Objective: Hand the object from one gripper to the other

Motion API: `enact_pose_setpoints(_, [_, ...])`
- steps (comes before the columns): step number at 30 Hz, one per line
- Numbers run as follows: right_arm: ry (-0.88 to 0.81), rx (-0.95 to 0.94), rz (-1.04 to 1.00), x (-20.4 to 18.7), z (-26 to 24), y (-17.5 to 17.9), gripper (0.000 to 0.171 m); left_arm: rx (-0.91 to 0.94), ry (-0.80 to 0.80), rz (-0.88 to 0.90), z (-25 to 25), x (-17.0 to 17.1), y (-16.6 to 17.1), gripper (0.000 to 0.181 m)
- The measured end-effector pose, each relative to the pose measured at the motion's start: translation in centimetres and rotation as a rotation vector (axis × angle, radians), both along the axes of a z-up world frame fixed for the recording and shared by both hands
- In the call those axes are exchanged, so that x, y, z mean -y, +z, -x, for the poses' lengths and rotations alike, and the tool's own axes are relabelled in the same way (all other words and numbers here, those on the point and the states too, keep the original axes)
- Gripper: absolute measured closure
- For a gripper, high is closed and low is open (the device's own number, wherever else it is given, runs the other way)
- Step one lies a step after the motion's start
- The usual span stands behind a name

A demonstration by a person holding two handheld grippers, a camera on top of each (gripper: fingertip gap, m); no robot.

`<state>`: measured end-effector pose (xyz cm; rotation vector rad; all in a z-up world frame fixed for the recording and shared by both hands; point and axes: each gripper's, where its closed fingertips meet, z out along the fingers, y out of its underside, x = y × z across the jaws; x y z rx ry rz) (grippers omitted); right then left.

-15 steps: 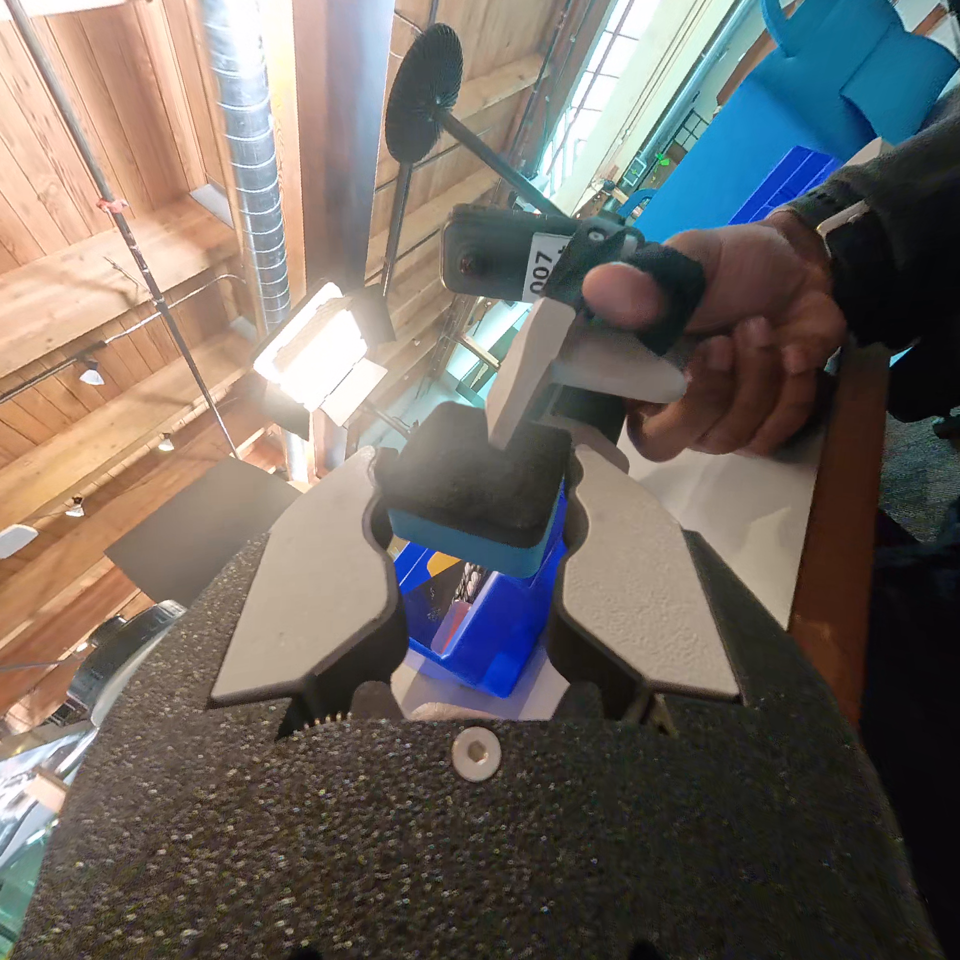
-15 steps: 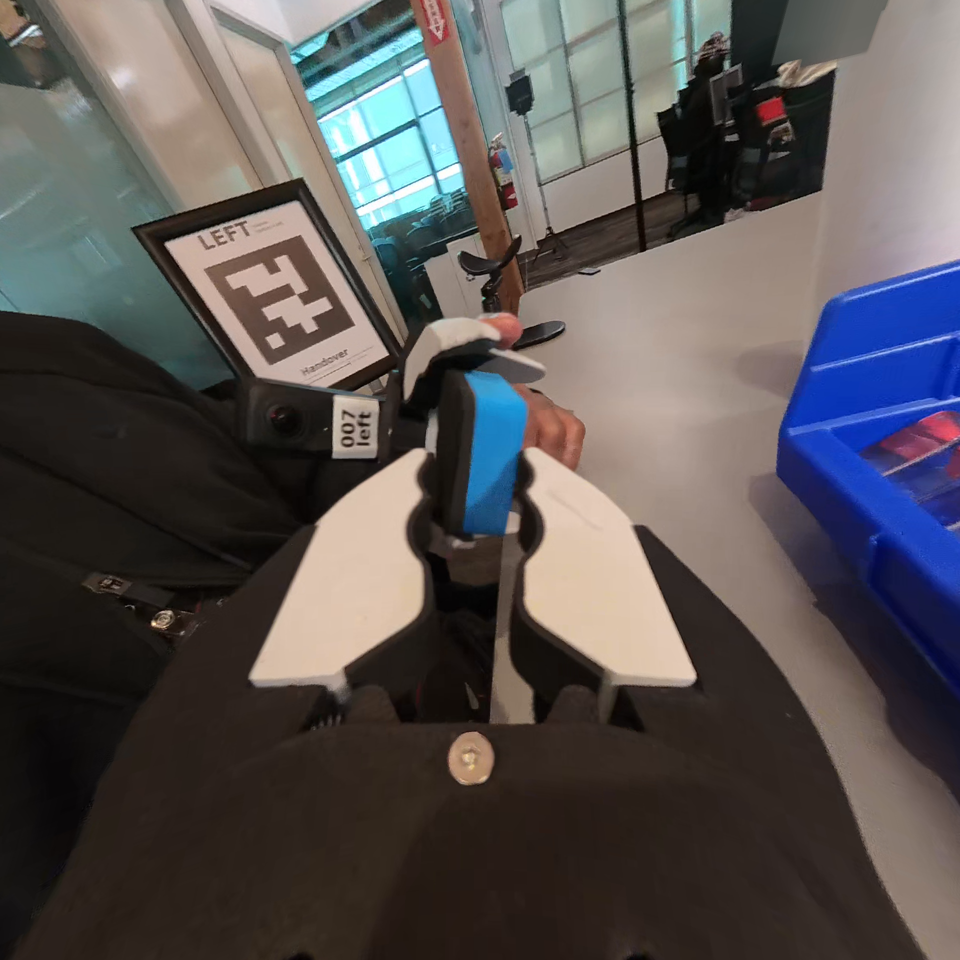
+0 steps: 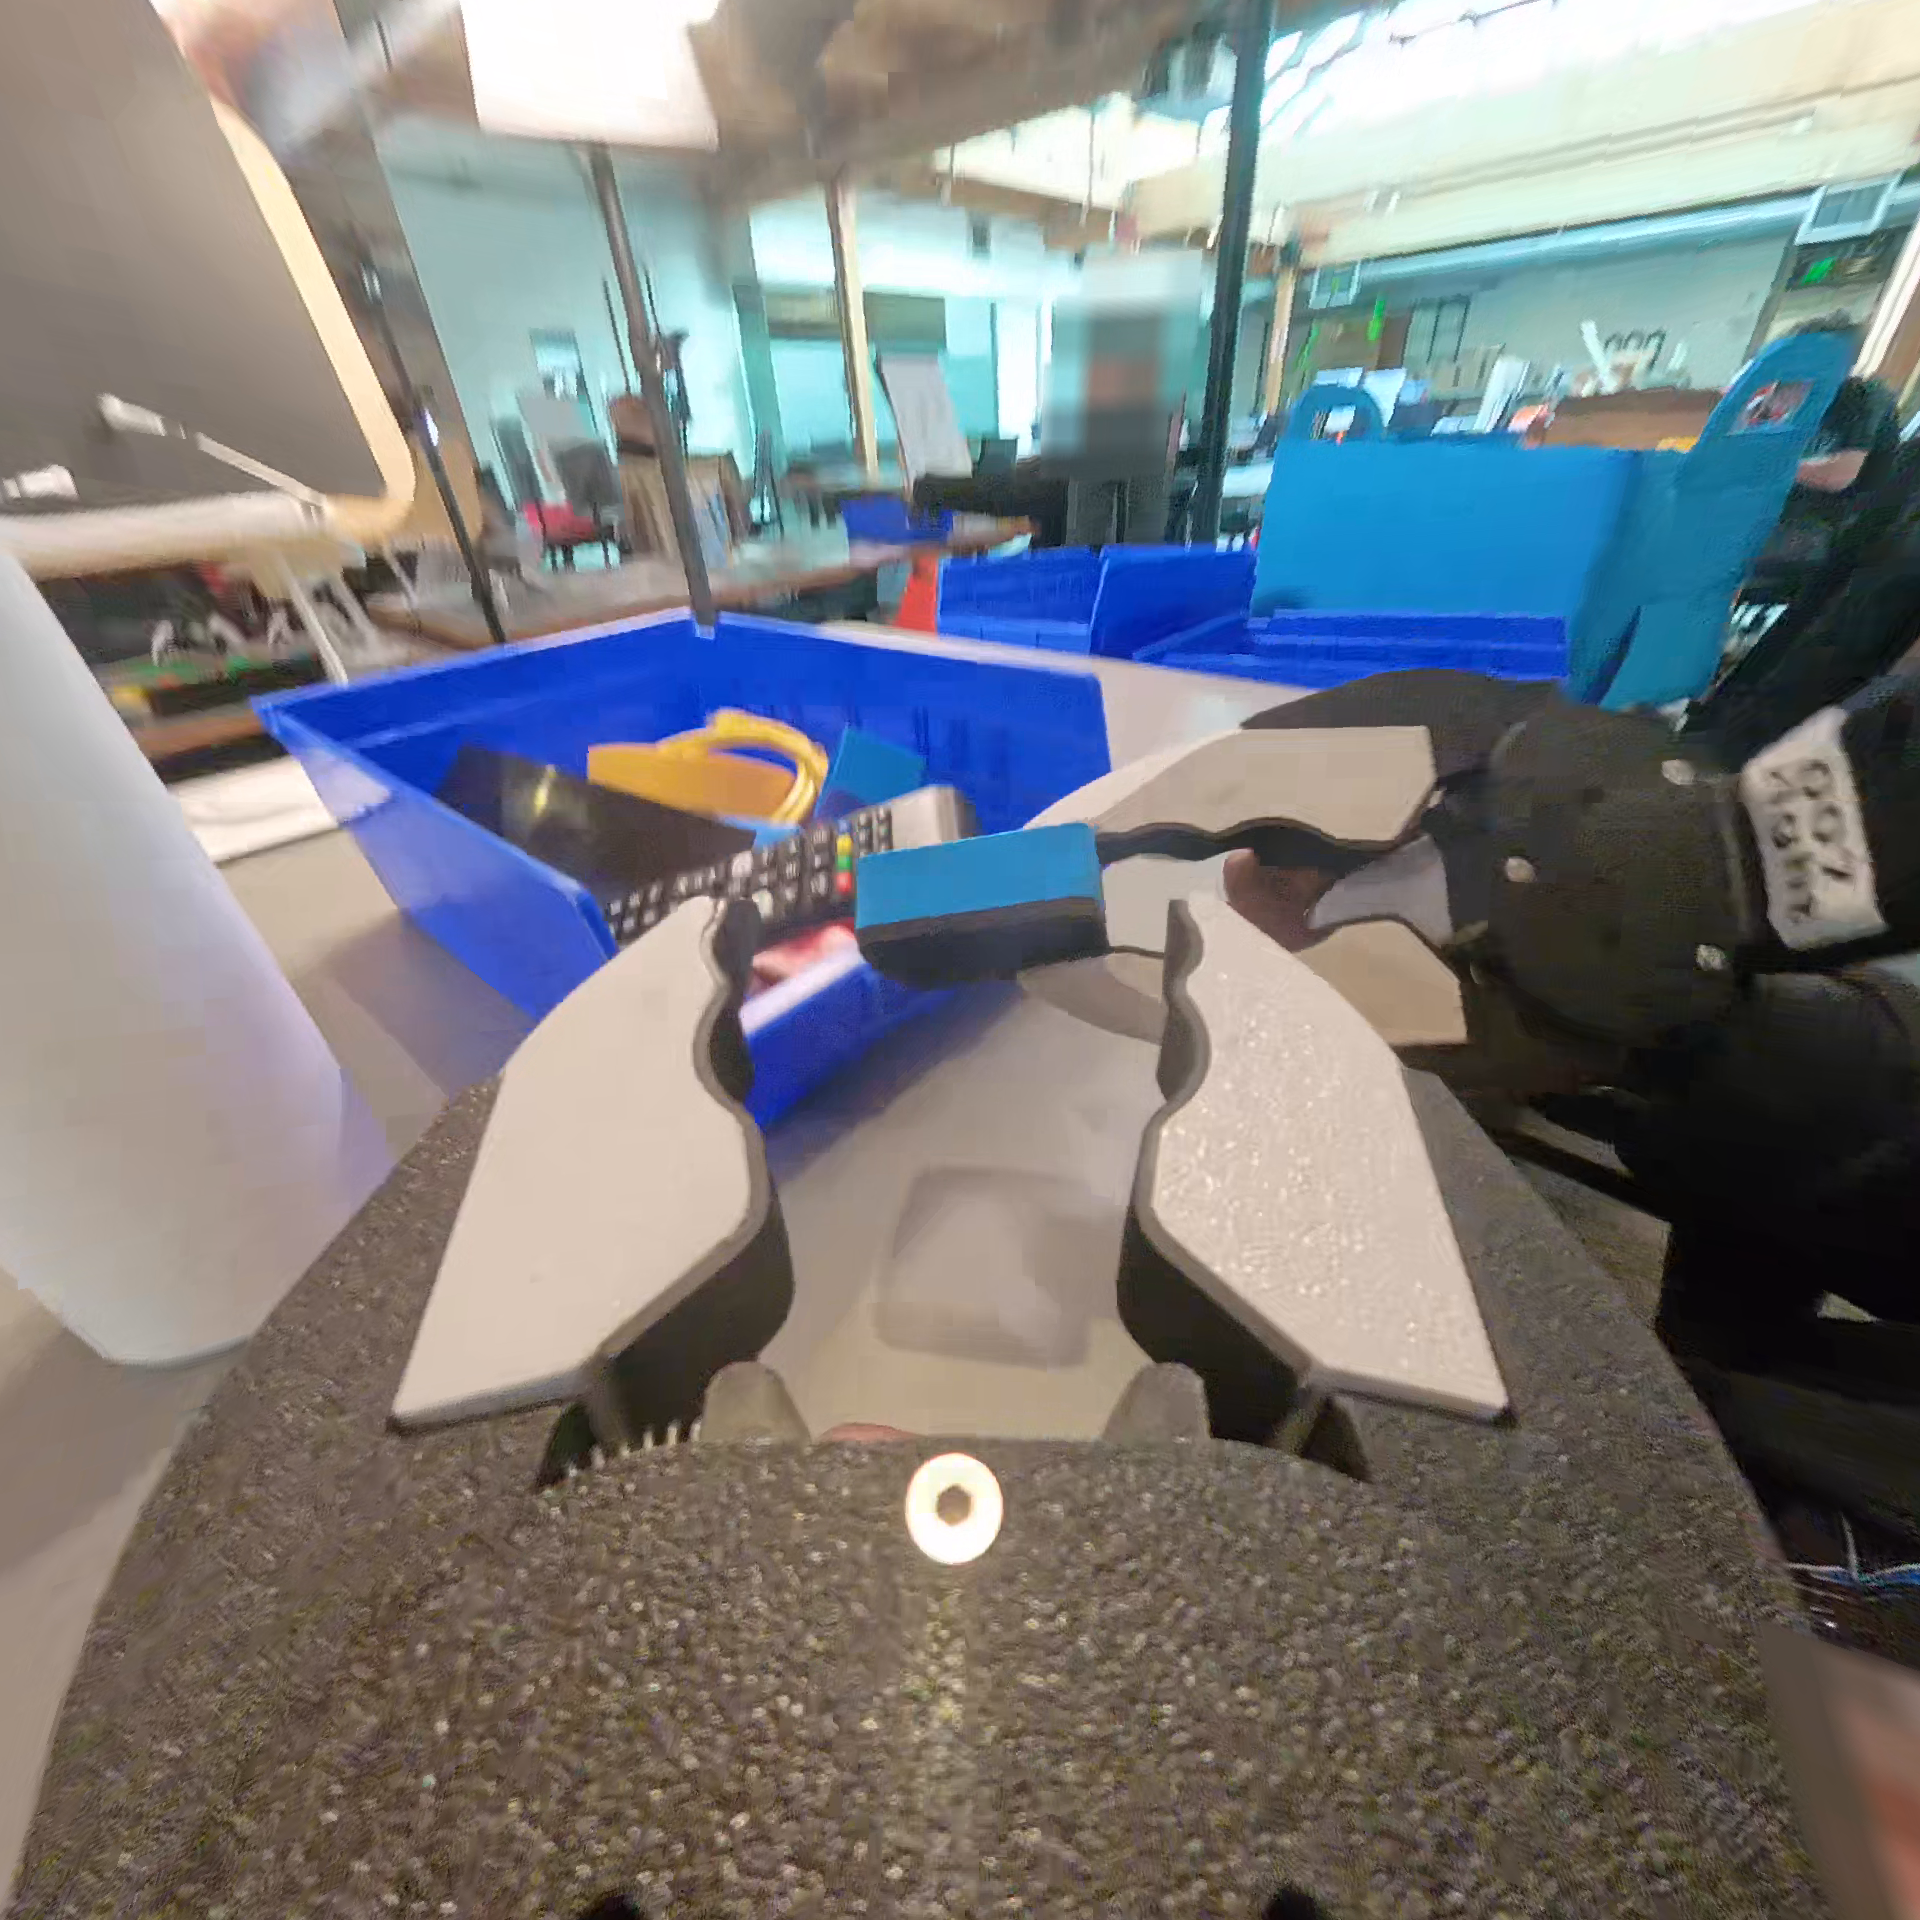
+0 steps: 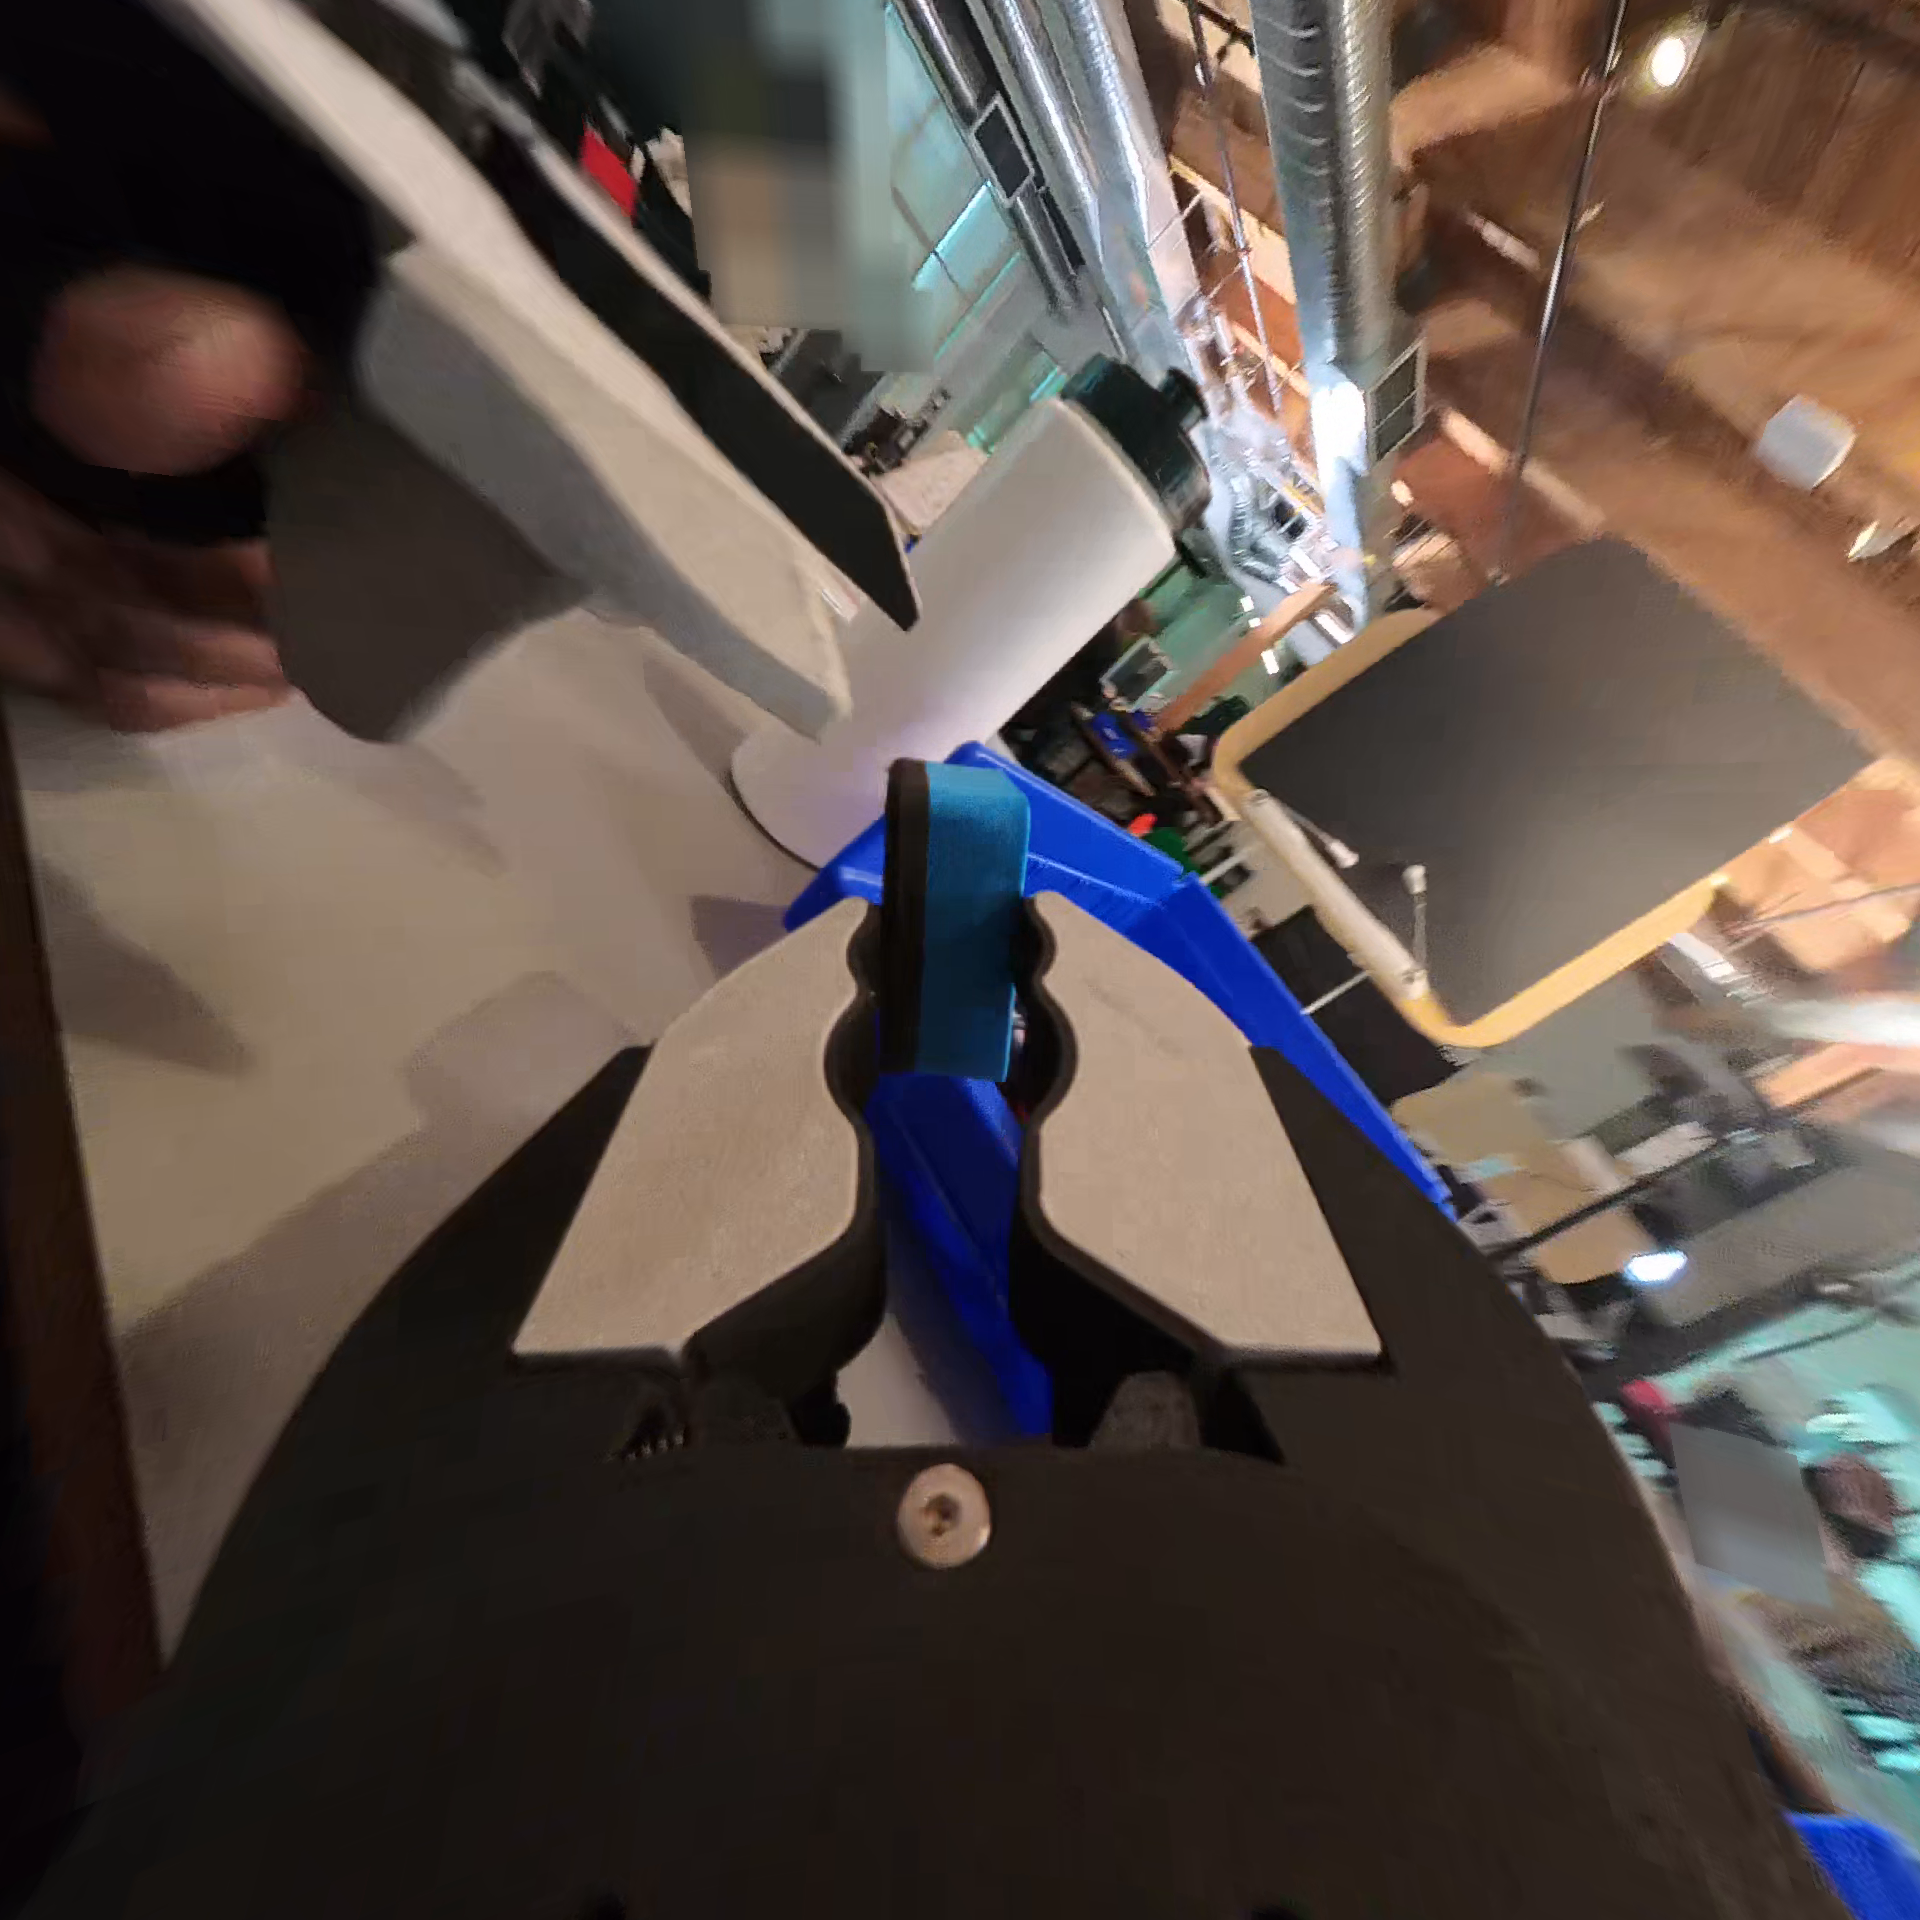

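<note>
The left gripper [image 3: 940, 925] had let go and gaped empty, the sponge [image 4: 961, 925] now pinched by the right gripper [image 4: 948, 961] at its 12 o'clock: handover seemingly done.

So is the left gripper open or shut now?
Open: the left gripper shows a wide empty gap, while the right gripper clamps the blue sponge.

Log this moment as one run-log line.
object: blue-and-black eraser block | right gripper: shut on it | left gripper: open, empty | handover: done | below: blue bin

left tongs [image 3: 951, 925] released eraser [image 3: 977, 899], spread apart
</note>
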<state>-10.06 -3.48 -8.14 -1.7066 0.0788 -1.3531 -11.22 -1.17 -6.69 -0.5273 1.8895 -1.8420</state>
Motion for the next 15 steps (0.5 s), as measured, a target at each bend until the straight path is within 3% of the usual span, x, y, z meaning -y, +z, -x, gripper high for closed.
enact_pose_setpoints(5, [-0.034, 0.162, 0.168, -1.4, 0.8, -0.9, 0.148, -0.104, 0.056, -0.101, -0.4, 0.3, -2.0, 0.105])
enact_pose_setpoints(10, [0.002, 0.293, 0.257, -2.6, 2.2, -1.3, 0.148, -0.182, 0.006, -0.194, 0.1, 1.2, -4.4, 0.120])
enact_pose_setpoints(13, [0.011, 0.312, 0.213, -2.5, 2.5, -0.6, 0.147, -0.181, -0.030, -0.126, 0.5, 1.2, -3.6, 0.121])
enact_pose_setpoints(15, [0.007, 0.282, 0.118, -2.0, 2.4, 0.6, 0.139, -0.209, -0.084, 0.024, 0.8, 1.3, -2.1, 0.120])
